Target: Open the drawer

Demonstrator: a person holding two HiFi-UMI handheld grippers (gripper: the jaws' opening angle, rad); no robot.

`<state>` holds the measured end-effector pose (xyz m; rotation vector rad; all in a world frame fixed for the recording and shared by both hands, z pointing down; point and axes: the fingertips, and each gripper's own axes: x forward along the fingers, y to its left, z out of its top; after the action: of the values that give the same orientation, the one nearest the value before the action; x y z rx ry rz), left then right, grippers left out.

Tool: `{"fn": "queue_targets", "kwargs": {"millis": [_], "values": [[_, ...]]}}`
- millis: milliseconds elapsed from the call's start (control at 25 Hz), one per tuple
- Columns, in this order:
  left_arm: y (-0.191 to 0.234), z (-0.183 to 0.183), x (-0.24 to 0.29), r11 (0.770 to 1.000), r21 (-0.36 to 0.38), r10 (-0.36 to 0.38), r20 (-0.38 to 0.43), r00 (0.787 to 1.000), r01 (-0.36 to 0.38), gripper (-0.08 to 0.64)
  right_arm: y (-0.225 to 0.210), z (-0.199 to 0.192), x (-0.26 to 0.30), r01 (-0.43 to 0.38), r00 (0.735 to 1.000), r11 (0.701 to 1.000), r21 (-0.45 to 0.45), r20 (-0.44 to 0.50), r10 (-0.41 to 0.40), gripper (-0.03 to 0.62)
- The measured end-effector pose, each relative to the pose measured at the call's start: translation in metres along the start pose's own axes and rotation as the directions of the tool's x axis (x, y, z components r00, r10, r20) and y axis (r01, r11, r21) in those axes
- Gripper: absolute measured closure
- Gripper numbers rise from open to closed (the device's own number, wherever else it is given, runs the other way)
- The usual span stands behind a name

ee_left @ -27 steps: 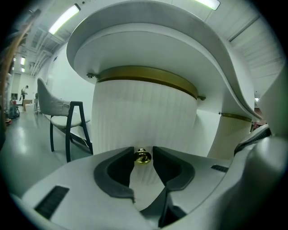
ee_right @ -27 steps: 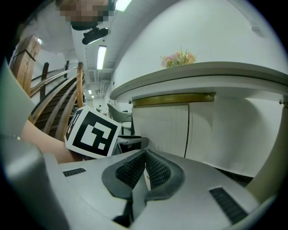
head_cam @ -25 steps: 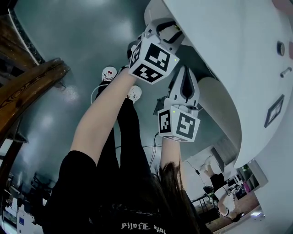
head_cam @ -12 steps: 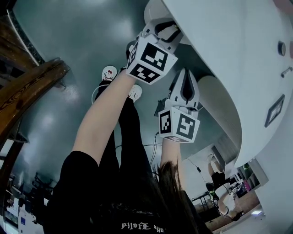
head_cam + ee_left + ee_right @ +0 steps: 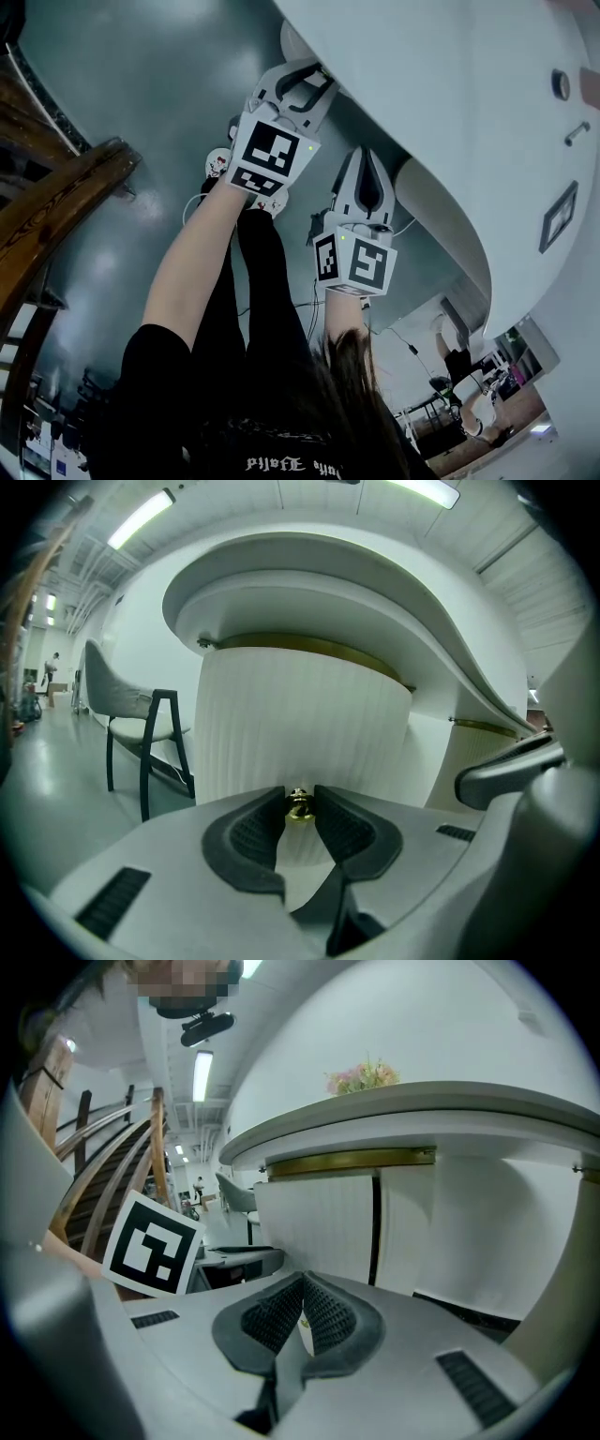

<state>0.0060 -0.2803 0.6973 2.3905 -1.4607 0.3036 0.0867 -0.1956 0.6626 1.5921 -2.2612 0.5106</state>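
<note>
A small brass knob sticks out of the white ribbed drawer front under the curved desk top. My left gripper has just been closing, and its dark pads now press on the knob from both sides. In the head view the left gripper reaches up to the underside of the white desk. My right gripper hangs just right of it, a little back from the desk. In the right gripper view the right gripper is shut with nothing in it, pointing at a white panel.
A dark-legged chair stands left of the drawer unit. A wooden staircase rises on the left. Flowers stand on the desk top. The left gripper's marker cube is close to the right gripper's left side.
In the head view both grippers and the desk now sit lower and further left in the picture. The two grippers keep the same spacing from each other.
</note>
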Motion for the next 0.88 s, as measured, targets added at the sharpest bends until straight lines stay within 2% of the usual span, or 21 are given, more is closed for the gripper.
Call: {"fn": "queue_targets", "kwargs": {"millis": [480, 880], "values": [[-0.004, -0.007, -0.025, 0.999, 0.046, 0.016, -0.081, 0.997, -0.012, 0.448, 0.01, 0.004, -0.021, 0.0, 1.0, 1.0, 0.012, -0.014, 0.0, 0.568], [-0.011, -0.019, -0.054, 0.997, 0.071, 0.03, -0.186, 0.982, -0.016, 0.447, 0.019, 0.013, -0.05, -0.015, 0.999, 0.999, 0.046, -0.032, 0.016, 0.568]]}}
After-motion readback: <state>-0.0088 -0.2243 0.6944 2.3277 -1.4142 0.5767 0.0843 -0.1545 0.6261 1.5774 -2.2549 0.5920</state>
